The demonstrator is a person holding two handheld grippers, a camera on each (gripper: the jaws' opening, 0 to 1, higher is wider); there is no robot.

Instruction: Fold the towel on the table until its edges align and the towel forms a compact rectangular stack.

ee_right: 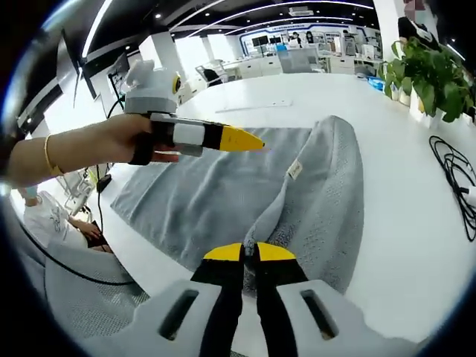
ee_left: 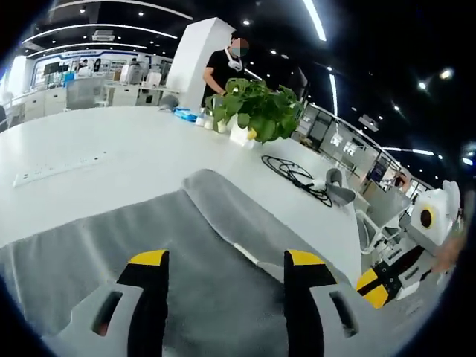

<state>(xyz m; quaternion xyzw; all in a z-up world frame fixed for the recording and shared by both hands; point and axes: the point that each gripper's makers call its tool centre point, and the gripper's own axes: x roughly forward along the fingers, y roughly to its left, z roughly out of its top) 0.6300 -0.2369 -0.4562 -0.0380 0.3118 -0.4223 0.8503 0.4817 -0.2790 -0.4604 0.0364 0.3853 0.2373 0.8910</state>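
A grey towel (ee_left: pixel 186 253) lies spread on a white tabletop (ee_left: pixel 111 149), seen from the left gripper view over the left hand-held gripper (ee_left: pixel 223 297), whose yellow-tipped jaws stand wide apart above the cloth with nothing between them. A long fold of the towel runs from between the jaws up to a rounded far end, with a small white label on its edge. To the left, bare tabletop stretches wide past a flat white strip (ee_left: pixel 56 169); beyond the towel's far end stand a potted plant (ee_left: pixel 256 111) and a person (ee_left: pixel 223 67) in black. Right of the fold, a coil of black cable (ee_left: pixel 297 175) lies near the tabletop's right edge, and the other hand-held gripper enters at the far right.

In the right gripper view, the left hand-held gripper, held in a person's hand (ee_right: pixel 111 145) with a gold bracelet, hangs over the towel's (ee_right: pixel 208 193) left part, yellow tips pointing right. The towel's near-left edge lies close to the tabletop's (ee_right: pixel 401 223) edge, where a cable hangs down. At bottom centre, the right hand-held gripper (ee_right: pixel 250 256) has its jaws closed on a raised ridge of towel. Right of it, open tabletop reaches to the black cable (ee_right: pixel 454 186) and the potted plant (ee_right: pixel 431 74).
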